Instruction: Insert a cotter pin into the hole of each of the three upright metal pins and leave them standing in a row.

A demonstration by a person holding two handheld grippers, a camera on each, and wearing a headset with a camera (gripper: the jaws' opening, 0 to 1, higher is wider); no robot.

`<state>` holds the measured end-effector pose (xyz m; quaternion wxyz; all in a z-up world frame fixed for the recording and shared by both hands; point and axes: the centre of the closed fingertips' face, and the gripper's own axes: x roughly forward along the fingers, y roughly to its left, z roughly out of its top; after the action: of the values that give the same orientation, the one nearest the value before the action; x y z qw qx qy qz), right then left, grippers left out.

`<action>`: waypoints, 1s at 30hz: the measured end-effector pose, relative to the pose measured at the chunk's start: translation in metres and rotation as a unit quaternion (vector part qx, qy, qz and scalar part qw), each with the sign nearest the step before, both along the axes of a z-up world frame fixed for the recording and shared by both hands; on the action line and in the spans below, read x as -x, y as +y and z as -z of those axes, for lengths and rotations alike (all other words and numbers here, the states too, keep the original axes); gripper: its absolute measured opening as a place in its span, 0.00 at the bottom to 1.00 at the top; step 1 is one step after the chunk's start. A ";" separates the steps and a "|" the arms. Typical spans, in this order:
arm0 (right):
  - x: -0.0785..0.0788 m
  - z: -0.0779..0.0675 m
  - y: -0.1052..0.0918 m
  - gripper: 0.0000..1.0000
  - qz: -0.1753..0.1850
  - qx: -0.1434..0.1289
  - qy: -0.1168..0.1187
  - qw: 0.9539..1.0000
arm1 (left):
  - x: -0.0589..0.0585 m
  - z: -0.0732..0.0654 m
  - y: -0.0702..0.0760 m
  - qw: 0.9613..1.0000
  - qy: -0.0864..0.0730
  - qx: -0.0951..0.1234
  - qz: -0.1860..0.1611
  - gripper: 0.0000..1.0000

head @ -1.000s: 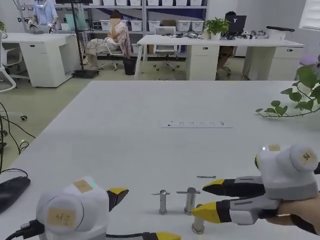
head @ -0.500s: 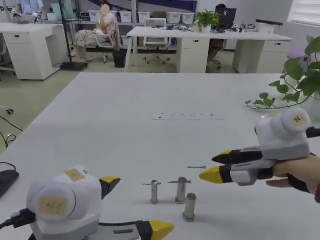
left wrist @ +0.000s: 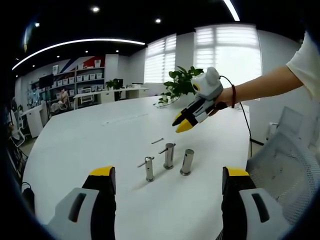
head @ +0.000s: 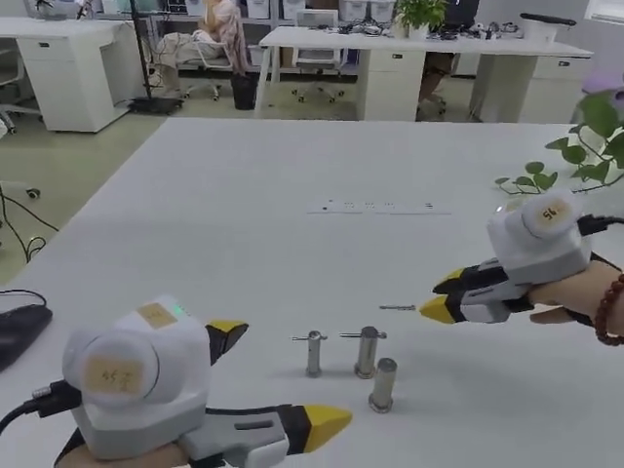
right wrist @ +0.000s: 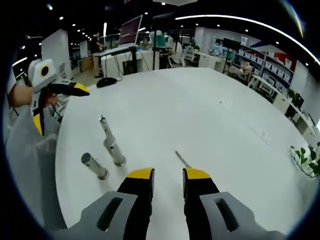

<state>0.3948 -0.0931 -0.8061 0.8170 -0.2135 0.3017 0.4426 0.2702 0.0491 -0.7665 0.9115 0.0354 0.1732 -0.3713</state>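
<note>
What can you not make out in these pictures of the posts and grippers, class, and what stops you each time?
1. Hole in the bare post: too small in head view and left gripper view.
2. Whether the left post and middle post are pinned right through: too small, head view.
3. Left gripper underside: cut off by the head view's bottom edge.
4. Shape of the loose pin: too thin, right gripper view.

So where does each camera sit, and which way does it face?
Head view: from the headset, down at the table; left gripper, right gripper show.
Left gripper view: between its fingers toward the metal pins; right arm shows.
Right gripper view: toward the pins from the other side; left gripper shows.
All share pins, cotter pin.
</note>
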 end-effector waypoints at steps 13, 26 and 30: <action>-0.033 0.032 -0.002 0.17 -0.033 0.096 -0.013 0.995 | 0.000 0.005 -0.002 1.000 0.004 -0.011 0.005 0.85; -0.048 0.046 0.004 0.16 -0.049 0.100 -0.007 0.994 | -0.001 0.008 0.000 1.000 0.007 -0.017 0.004 0.85; -0.049 0.051 0.007 0.15 -0.062 0.105 -0.002 0.993 | -0.002 0.008 0.000 1.000 0.006 -0.019 0.004 0.85</action>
<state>0.4437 -0.0862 -0.8569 0.7618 -0.3168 0.3313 0.4578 0.2720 0.0489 -0.7749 0.9082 0.0515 0.1853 -0.3716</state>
